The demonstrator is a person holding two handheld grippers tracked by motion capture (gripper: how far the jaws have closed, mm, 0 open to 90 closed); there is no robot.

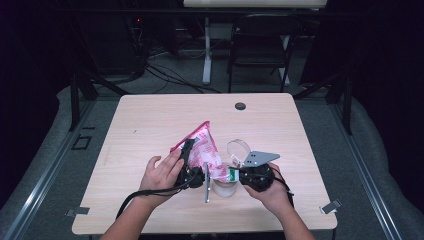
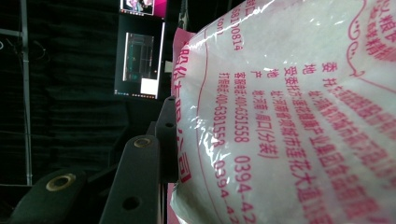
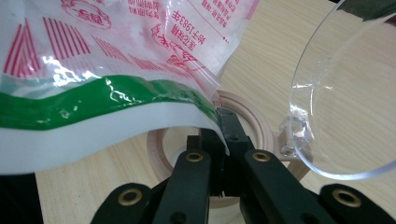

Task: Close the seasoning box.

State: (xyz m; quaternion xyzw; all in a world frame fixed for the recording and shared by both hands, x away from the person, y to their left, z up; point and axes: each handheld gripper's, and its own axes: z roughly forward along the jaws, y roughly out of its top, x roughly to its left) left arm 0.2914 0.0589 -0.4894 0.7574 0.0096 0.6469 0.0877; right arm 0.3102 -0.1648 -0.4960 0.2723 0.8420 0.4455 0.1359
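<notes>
Left gripper [image 1: 189,159] clamping the pink-printed bag [image 1: 200,145] above the open jar [image 1: 224,186], right gripper [image 3: 223,135] pinching shut on the bag's lower edge just over the jar

From above, the left gripper [image 1: 192,167] is mostly lost between the hand and the pink-and-white bag [image 1: 202,150], so how its jaws sit on the bag can't be made out there. In the left gripper view the bag [image 2: 289,116] runs off the top, right and bottom edges and covers one jaw. The jar [image 1: 224,186] sits under the bag's lower corner, its contents impossible to tell. In the right gripper view the clear lid [image 3: 345,102] is cut by the right edge, and the jar's rim [image 3: 252,116] is half covered.
</notes>
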